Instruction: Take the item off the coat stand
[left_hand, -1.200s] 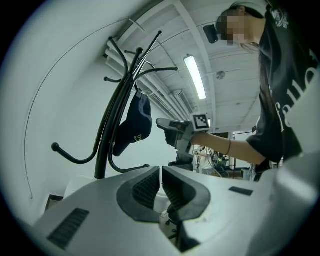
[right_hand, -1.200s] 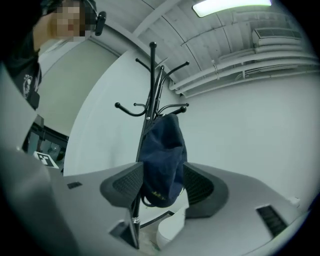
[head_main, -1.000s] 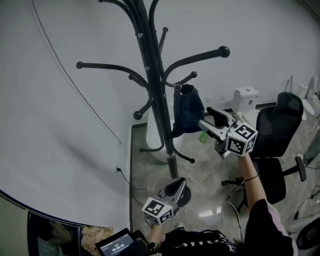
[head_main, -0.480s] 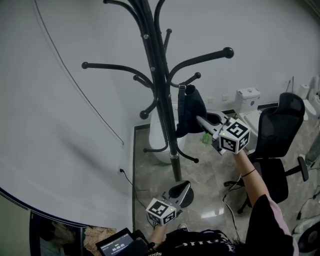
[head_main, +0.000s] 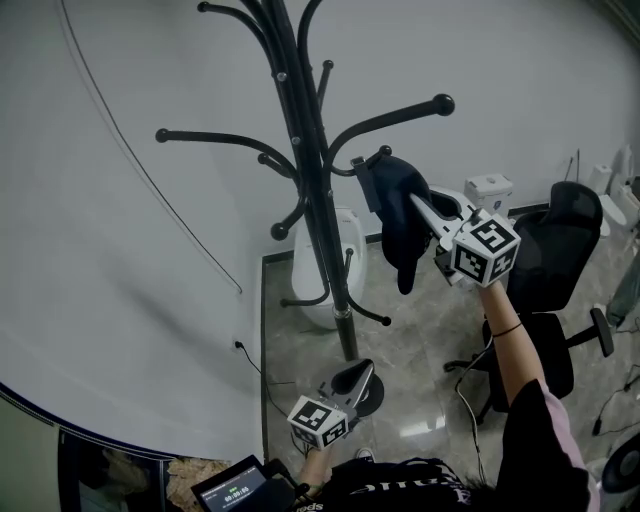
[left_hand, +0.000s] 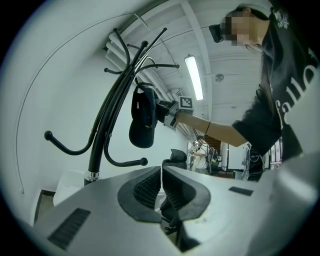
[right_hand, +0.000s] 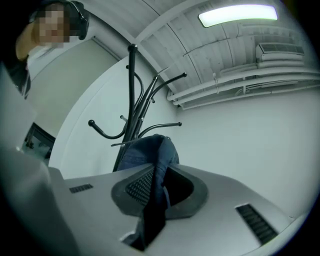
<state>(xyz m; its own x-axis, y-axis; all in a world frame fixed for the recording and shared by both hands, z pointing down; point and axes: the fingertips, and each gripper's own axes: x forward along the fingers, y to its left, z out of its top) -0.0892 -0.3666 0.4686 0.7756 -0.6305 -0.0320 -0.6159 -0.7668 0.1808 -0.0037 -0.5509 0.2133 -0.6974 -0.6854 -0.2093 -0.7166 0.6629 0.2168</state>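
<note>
A dark blue denim cap (head_main: 393, 205) hangs beside the black coat stand (head_main: 310, 170), its top end close to a short hook; I cannot tell if it still rests on the hook. My right gripper (head_main: 418, 203) comes in from the right, and its jaws are closing with the cap's cloth pinched between the pads. In the right gripper view the blue cloth (right_hand: 150, 152) runs down through the right gripper (right_hand: 157, 187). My left gripper (head_main: 362, 372) is low near the stand's base, shut and empty. The left gripper view looks past the left gripper (left_hand: 161, 185) up at the cap (left_hand: 143, 117).
A black office chair (head_main: 560, 260) stands right of the stand. A white appliance (head_main: 338, 262) sits behind the pole, and a white box (head_main: 490, 190) is by the wall. A cable (head_main: 262, 375) trails on the tiled floor, and a small screen (head_main: 235, 490) sits at the bottom edge.
My right gripper moved in onto the cap, closed on it, and lifted it up and to the right, away from the pole. The left gripper stayed low.
</note>
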